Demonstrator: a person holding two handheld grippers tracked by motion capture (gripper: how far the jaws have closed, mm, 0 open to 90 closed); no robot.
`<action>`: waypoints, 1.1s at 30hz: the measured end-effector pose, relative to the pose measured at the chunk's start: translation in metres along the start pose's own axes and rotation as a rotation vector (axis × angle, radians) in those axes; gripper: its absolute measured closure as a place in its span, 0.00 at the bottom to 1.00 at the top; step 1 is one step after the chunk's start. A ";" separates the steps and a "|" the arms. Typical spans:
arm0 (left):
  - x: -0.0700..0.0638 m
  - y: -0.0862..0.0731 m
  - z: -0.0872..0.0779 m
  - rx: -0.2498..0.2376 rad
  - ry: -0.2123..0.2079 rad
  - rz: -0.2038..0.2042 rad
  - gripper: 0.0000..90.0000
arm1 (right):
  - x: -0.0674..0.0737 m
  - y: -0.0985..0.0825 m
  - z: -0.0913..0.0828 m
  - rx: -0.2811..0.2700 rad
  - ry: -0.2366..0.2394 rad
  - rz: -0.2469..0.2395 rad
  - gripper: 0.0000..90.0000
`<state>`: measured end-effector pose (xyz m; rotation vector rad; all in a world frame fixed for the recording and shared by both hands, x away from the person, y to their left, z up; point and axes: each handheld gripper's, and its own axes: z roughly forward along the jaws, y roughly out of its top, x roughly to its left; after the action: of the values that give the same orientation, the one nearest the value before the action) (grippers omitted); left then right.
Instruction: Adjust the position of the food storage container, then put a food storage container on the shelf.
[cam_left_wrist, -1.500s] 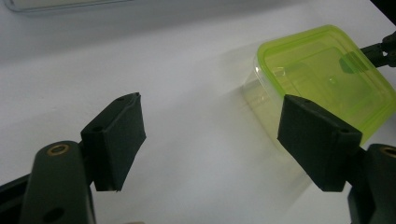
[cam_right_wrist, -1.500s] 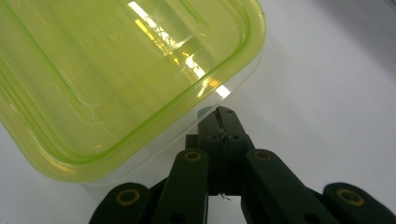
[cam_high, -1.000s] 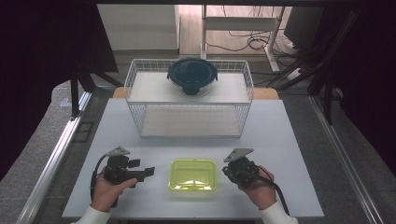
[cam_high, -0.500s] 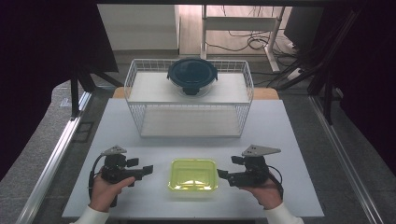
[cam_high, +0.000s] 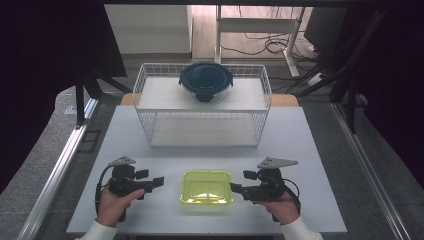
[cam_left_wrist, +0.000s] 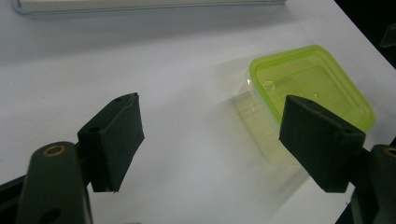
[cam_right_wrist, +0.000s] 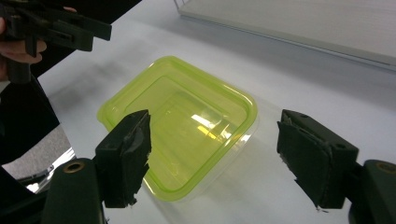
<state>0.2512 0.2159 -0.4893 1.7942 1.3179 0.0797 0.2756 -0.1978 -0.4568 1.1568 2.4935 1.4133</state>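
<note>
A square yellow-green lidded container (cam_high: 206, 186) (cam_left_wrist: 313, 88) (cam_right_wrist: 187, 116) lies on the white table near the front edge, between the two hand-held grippers. My left gripper (cam_high: 157, 182) (cam_left_wrist: 210, 105) sits a short way to its left, pointing at it, jaws open and empty. My right gripper (cam_high: 234, 187) (cam_right_wrist: 215, 119) points at the container's right side. Its jaws have just swung wide from shut and come in slightly; they stand open, the near corner of the container lies ahead between them, and the pads are clear of it.
A white wire basket (cam_high: 150, 107) stands at the back of the table (cam_high: 300, 150). A round container with a dark blue lid (cam_high: 206, 81) rests on its upper shelf. Metal rails run along both sides of the table. The left gripper (cam_right_wrist: 70, 28) also shows far off in the right gripper view.
The right gripper has opened from shut and shifted slightly right, now pointing level at the container. The left gripper and the container have stayed put.
</note>
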 end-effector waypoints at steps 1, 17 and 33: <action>0.000 0.000 0.000 -0.002 -0.001 -0.002 0.23 | -0.001 0.000 0.000 -0.002 0.001 0.011 0.27; -0.008 -0.002 0.016 0.036 -0.120 -0.053 0.23 | -0.006 -0.008 0.018 0.064 -0.007 0.115 0.27; -0.013 -0.006 0.039 0.075 -0.214 -0.159 0.26 | -0.014 -0.016 0.030 0.083 0.044 0.219 0.37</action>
<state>0.2611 0.1820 -0.5118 1.7005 1.3162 -0.2453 0.2874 -0.1900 -0.4904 1.4697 2.5431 1.4083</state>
